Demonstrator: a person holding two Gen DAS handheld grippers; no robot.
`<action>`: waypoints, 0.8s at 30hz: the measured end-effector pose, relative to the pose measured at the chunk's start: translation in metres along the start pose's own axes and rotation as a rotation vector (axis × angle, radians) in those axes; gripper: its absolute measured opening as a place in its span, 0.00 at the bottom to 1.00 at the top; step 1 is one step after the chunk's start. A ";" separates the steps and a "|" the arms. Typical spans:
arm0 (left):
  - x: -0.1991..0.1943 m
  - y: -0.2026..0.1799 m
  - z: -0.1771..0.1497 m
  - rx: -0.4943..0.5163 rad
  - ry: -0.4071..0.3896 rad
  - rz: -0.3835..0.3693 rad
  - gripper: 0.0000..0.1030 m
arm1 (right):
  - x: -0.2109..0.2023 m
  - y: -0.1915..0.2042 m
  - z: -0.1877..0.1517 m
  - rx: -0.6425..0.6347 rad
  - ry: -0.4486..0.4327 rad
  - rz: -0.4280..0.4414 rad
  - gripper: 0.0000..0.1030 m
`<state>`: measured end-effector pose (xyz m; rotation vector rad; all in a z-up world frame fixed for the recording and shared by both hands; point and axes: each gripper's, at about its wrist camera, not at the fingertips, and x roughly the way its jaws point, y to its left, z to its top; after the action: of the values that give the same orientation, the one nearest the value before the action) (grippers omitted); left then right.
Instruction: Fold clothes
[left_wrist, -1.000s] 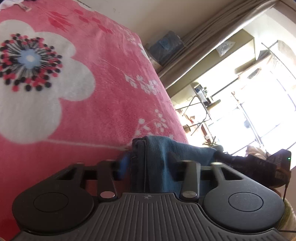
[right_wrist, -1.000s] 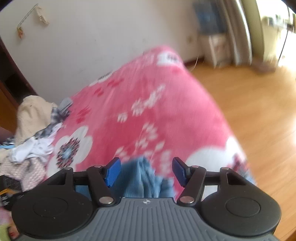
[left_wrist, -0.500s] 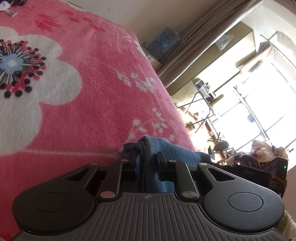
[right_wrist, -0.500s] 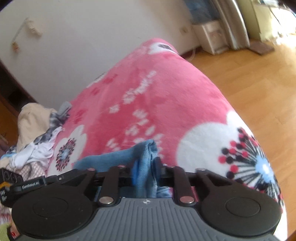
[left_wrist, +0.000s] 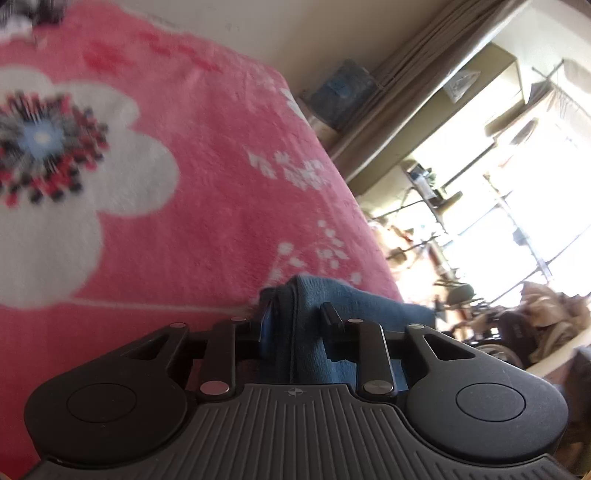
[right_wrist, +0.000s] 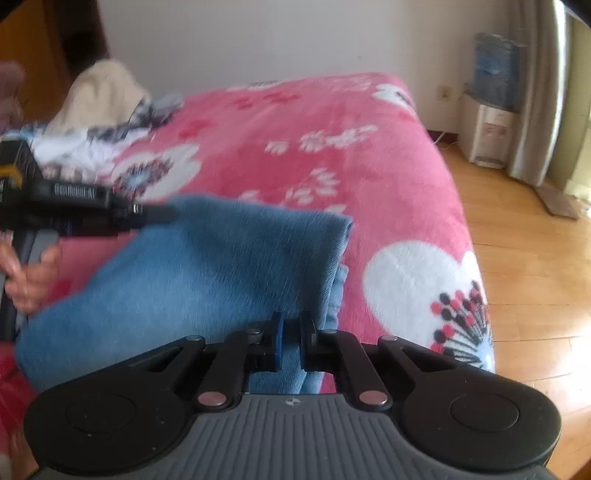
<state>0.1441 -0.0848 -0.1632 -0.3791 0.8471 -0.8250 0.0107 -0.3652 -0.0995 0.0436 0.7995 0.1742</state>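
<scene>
In the left wrist view, a thick bunched edge of the blue garment (left_wrist: 354, 310) is being held between the fingers of the left gripper (left_wrist: 295, 321). The jaws are being opened slightly at this moment, yet the pads are seen pressing on the folded cloth, so it is judged as grasped. The fold is being kept just above the pink floral blanket (left_wrist: 207, 177), near the bed's edge, probably so that the layers are not being dragged across the fleece. The garment is lying directly between the fingers and trailing off to the right of them.

In the right wrist view, the opposite end of the garment is being pinched by the right gripper (right_wrist: 291, 339), whose jaws are being closed on a thin edge of cloth. The blue fabric is being stretched from these fingers up and leftward across the blanket, toward the other gripper, seen at the left with the person's hand (right_wrist: 29, 277) beneath it. The cloth is apparently being held taut between both grippers so that a clean fold can be laid. A pile of unfolded clothes (right_wrist: 96, 110) is lying at the far corner of the bed.
</scene>
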 end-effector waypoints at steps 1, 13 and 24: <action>-0.009 -0.006 0.000 0.037 -0.032 0.003 0.25 | -0.011 0.005 0.004 -0.024 -0.032 -0.001 0.08; 0.047 -0.035 -0.006 0.271 0.080 0.038 0.08 | 0.052 0.002 0.035 0.071 -0.074 -0.024 0.05; 0.009 -0.021 0.020 0.096 0.048 -0.002 0.20 | 0.041 0.013 0.055 0.067 -0.037 0.003 0.05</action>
<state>0.1527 -0.1054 -0.1431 -0.2772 0.8483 -0.8761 0.0761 -0.3439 -0.0892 0.1107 0.7680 0.1493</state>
